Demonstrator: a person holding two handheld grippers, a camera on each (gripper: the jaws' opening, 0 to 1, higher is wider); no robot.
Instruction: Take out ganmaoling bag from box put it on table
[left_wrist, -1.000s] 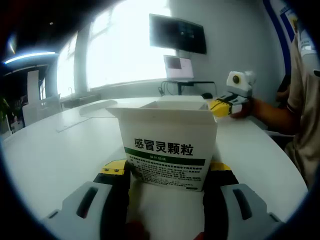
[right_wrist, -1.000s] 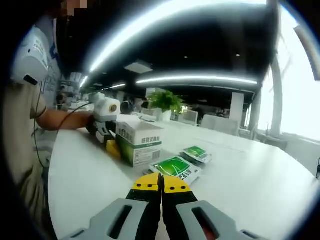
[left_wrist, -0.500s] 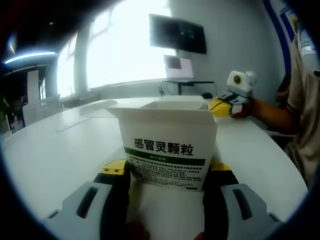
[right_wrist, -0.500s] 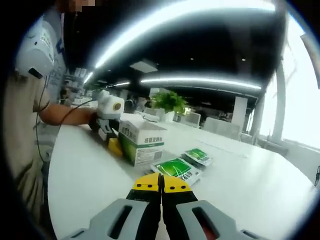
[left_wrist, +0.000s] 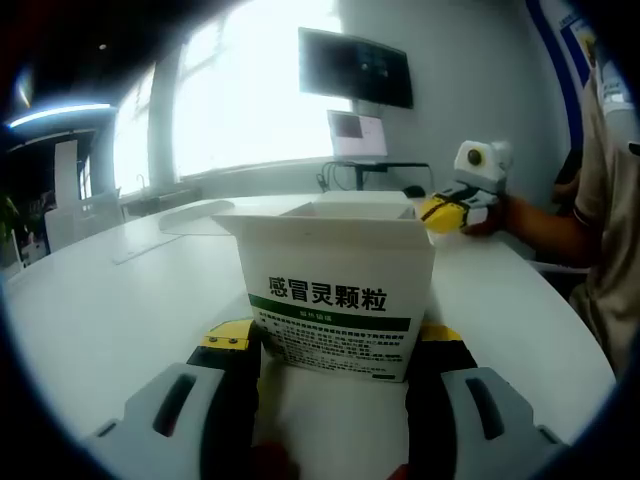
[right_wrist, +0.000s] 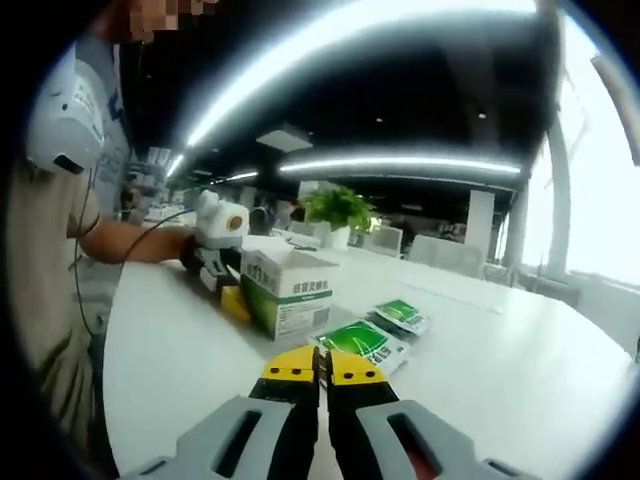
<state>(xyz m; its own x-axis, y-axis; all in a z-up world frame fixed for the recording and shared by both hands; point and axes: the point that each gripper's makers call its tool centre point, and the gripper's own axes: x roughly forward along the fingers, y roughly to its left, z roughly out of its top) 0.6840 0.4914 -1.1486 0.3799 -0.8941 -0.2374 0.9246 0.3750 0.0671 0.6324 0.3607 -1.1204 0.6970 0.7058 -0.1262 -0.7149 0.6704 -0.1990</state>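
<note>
Left gripper view has the left gripper (left_wrist: 335, 345) clamped on both sides of the open white box (left_wrist: 330, 290) standing on the white counter (left_wrist: 110, 300), while beside that box two green bags (right_wrist: 362, 340) lie flat, just ahead of the fully closed, empty right gripper (right_wrist: 322, 368).

Strong daylight flooding from the windows (left_wrist: 250, 90) at eleven to twelve o'clock in the left gripper view, blown out to white, leaving the near side of the box (left_wrist: 335, 300) in soft shade. Long glaring ceiling strips (right_wrist: 390, 160) arcing across twelve o'clock in the right gripper view. Heavy fisheye bending towards the edges; slight softness throughout.
</note>
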